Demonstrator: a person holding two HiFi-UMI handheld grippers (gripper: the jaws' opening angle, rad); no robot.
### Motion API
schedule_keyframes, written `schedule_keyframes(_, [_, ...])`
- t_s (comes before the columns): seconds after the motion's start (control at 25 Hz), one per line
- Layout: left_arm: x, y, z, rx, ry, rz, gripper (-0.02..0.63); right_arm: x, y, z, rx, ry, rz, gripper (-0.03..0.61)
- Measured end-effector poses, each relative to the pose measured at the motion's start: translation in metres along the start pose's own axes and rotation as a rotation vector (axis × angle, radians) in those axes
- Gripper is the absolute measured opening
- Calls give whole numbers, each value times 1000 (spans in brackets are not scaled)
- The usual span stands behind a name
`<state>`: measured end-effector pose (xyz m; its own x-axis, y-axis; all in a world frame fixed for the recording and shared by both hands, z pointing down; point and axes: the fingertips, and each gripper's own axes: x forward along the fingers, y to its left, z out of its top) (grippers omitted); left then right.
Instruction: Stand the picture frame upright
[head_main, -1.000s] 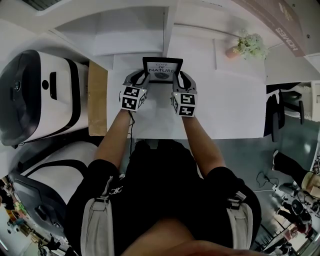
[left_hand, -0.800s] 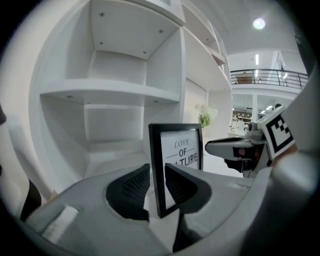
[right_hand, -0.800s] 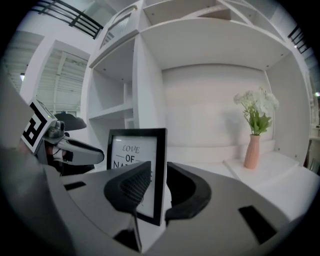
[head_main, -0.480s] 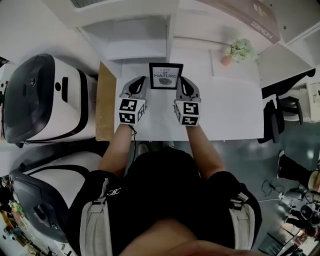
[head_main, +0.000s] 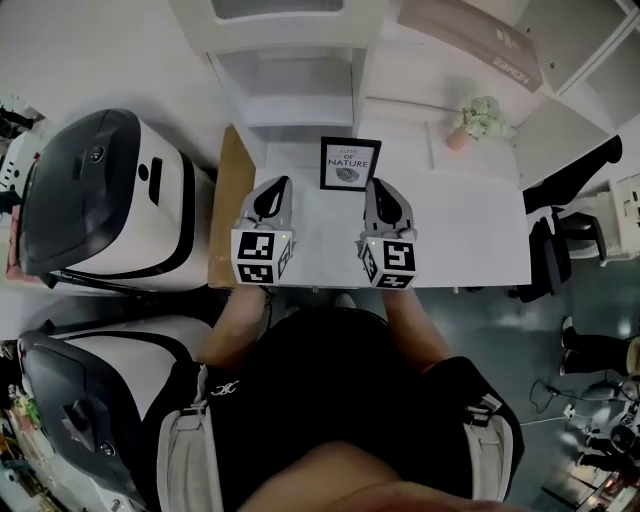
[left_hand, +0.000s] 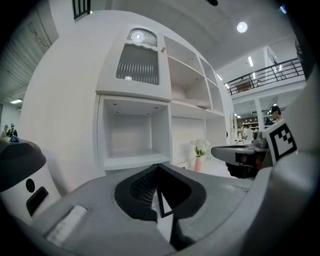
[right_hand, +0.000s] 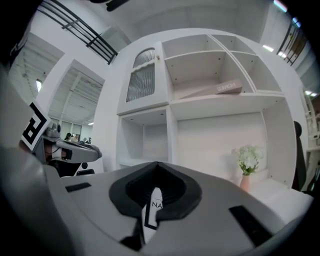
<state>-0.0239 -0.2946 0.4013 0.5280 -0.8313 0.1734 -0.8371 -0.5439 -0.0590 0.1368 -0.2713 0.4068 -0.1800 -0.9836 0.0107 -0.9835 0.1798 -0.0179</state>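
Frame (head_main: 349, 164) stands upright at the far middle of the counter (head_main: 470, 225), apart from the left tongs (head_main: 280, 183) and right tongs (head_main: 372, 184) on its near side. The task looks done, so the sound finish is to back off straight toward the near edge, brushing nothing. It has a black border and a white face, with lettering above a dark print. Both tongs are clenched and empty. Flowers (head_main: 480, 112) stand far right.

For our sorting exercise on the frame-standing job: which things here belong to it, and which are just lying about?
Job: picture frame, upright on the table; left gripper and right gripper, both shut, empty.
Lying about: flower vase; shelf unit; two black-and-white machines.
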Motion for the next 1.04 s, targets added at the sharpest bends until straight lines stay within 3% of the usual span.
schedule_keyframes(1.04, [-22,-8,12,2,-23,5,17,-12,2,18,13,-39,12,1])
